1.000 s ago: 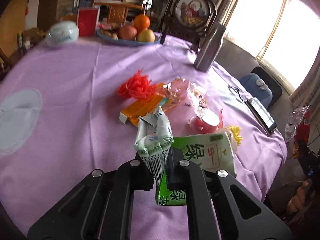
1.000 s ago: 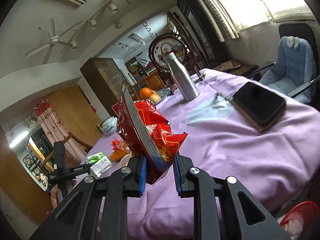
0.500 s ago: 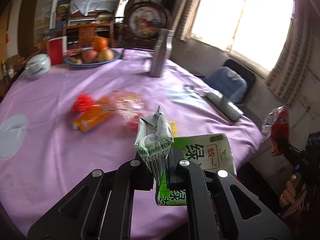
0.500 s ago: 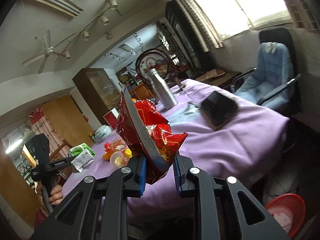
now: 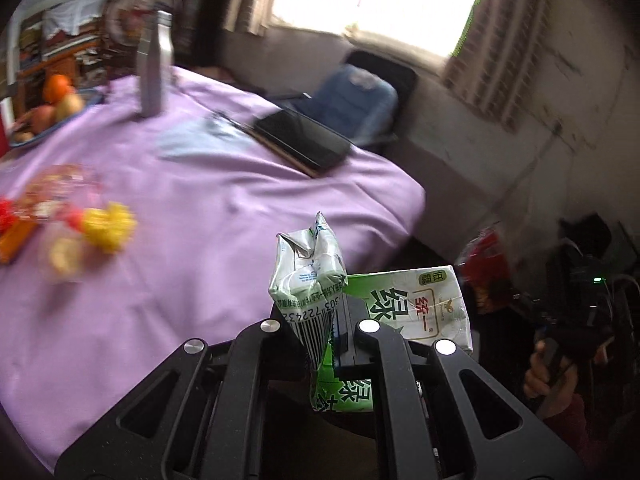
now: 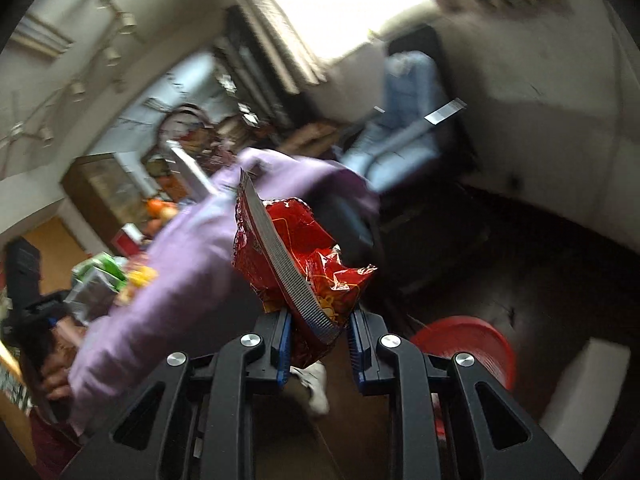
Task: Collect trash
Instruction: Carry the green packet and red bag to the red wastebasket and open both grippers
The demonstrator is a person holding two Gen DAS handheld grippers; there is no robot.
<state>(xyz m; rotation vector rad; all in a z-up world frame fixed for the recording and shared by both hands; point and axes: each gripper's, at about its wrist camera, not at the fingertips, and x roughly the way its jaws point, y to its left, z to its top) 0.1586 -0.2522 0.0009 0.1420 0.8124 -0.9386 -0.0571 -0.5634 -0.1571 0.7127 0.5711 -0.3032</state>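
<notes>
My left gripper (image 5: 326, 330) pinches a crumpled green-and-white carton (image 5: 316, 272), my right gripper (image 6: 318, 338) clamps a crinkly red foil bag (image 6: 296, 252), with a round red basket (image 6: 472, 344) at four o'clock.

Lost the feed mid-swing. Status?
Left tongs shut on green carton. Right tongs shut on red wrapper. Red basket below right, path open.

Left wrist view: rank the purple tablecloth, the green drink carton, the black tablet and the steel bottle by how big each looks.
Largest to smallest as they appear:
1. purple tablecloth, by far the biggest
2. green drink carton, enlarged by sitting in the left claw near the lens
3. black tablet
4. steel bottle
Tablet and bottle look close; both are blurred.
</notes>
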